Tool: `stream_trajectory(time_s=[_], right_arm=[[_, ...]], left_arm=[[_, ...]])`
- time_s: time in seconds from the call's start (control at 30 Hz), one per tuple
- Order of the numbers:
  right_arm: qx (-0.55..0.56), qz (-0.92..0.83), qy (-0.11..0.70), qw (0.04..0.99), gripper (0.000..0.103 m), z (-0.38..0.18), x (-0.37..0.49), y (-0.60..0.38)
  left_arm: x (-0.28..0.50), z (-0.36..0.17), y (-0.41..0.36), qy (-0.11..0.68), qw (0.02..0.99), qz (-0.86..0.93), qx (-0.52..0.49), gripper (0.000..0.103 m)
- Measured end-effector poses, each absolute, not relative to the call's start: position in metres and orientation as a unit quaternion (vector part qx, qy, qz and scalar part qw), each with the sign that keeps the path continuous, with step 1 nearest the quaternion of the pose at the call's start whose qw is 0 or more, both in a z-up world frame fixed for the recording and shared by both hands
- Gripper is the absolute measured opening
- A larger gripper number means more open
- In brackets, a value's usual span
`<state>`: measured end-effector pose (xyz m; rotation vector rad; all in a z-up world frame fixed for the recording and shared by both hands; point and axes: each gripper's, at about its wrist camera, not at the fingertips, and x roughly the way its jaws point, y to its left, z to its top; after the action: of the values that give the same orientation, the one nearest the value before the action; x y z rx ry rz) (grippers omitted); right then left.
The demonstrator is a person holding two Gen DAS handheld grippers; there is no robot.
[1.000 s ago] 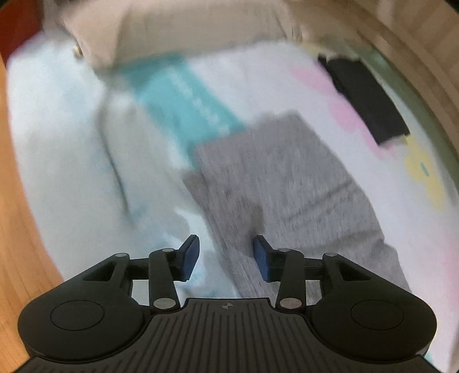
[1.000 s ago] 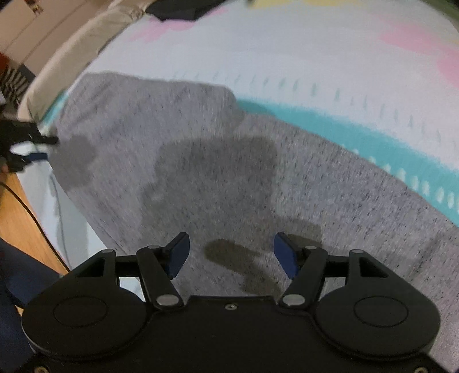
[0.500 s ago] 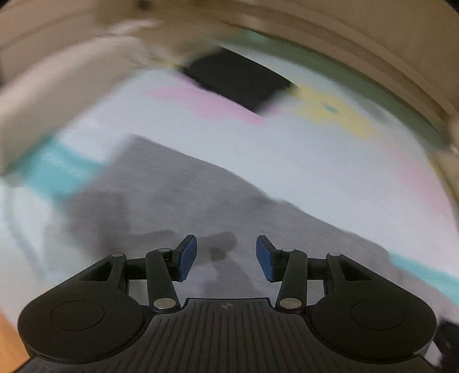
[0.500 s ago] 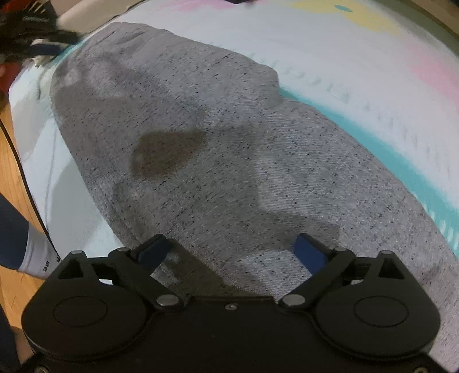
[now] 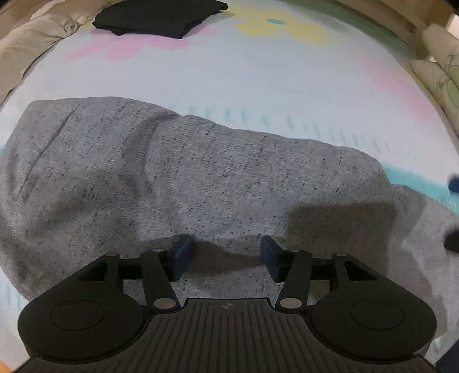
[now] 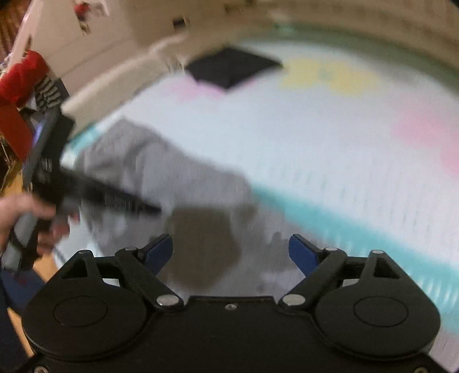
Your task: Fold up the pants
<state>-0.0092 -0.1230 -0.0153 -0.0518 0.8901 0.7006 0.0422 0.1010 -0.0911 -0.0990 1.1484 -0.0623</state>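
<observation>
Grey speckled pants [image 5: 200,178] lie folded lengthwise on a pale bedsheet [image 5: 258,80]. My left gripper [image 5: 226,255] is open and empty, low over the near edge of the pants. In the right wrist view the pants [image 6: 160,178] are blurred, and my right gripper [image 6: 231,252] is open and empty above their right part. The left gripper's body [image 6: 51,183] and the hand holding it show at the left of that view.
A folded black garment [image 5: 160,14] lies at the far side of the bed; it also shows in the right wrist view [image 6: 232,67]. A beige pillow [image 5: 31,43] lies far left. The sheet has pink, yellow and teal prints. Wooden floor [image 6: 17,183] lies left of the bed.
My left gripper has swung round and dropped close over the pants. My right gripper has lifted away from the pants and its jaws have narrowed slightly but stay open.
</observation>
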Motion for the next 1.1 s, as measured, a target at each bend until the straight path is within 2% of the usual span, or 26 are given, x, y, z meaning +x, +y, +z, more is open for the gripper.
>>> stream_trajectory(time_s=[0.13, 0.23, 0.3, 0.4, 0.43, 0.47, 0.6, 0.7, 0.9, 1.03, 1.1], right_arm=[[-0.032, 0.348, 0.401, 0.847, 0.089, -0.019, 0.018, -0.107], [0.006, 0.367, 0.443, 0.818, 0.089, -0.039, 0.049, -0.088], [0.039, 0.375, 0.478, 0.793, 0.083, -0.054, 0.063, -0.076], [0.074, 0.384, 0.505, 0.77, 0.056, -0.068, 0.076, -0.066], [0.077, 0.384, 0.508, 0.767, 0.024, -0.069, 0.077, -0.065], [0.076, 0.384, 0.505, 0.769, 0.019, -0.068, 0.076, -0.065], [0.01, 0.409, 0.426, 0.807, 0.018, -0.046, 0.045, -0.067], [-0.064, 0.436, 0.379, 0.814, 0.016, -0.035, 0.008, -0.06], [-0.232, 0.475, 0.334, 0.78, 0.015, -0.059, -0.067, -0.025], [-0.291, 0.478, 0.313, 0.768, 0.017, -0.076, -0.095, -0.02], [-0.286, 0.477, 0.32, 0.767, 0.018, -0.071, -0.092, -0.022]], left_arm=[[0.051, -0.092, 0.089, 0.545, 0.836, -0.031, -0.05, 0.061], [0.058, -0.094, 0.08, 0.542, 0.839, -0.032, -0.038, 0.062], [0.061, -0.094, 0.077, 0.541, 0.84, -0.033, -0.035, 0.062], [0.062, -0.093, 0.076, 0.54, 0.84, -0.035, -0.04, 0.061], [0.062, -0.09, 0.079, 0.536, 0.842, -0.03, -0.047, 0.058], [0.061, -0.082, 0.087, 0.523, 0.85, -0.018, -0.06, 0.056], [0.057, -0.052, 0.108, 0.434, 0.897, 0.047, -0.076, 0.057], [0.06, -0.042, 0.117, 0.412, 0.904, 0.067, -0.091, 0.056], [0.065, -0.063, 0.127, 0.444, 0.89, 0.048, -0.09, 0.057], [0.069, -0.087, 0.129, 0.504, 0.856, 0.054, -0.1, 0.058], [0.066, -0.096, 0.138, 0.512, 0.847, 0.061, -0.13, 0.058]])
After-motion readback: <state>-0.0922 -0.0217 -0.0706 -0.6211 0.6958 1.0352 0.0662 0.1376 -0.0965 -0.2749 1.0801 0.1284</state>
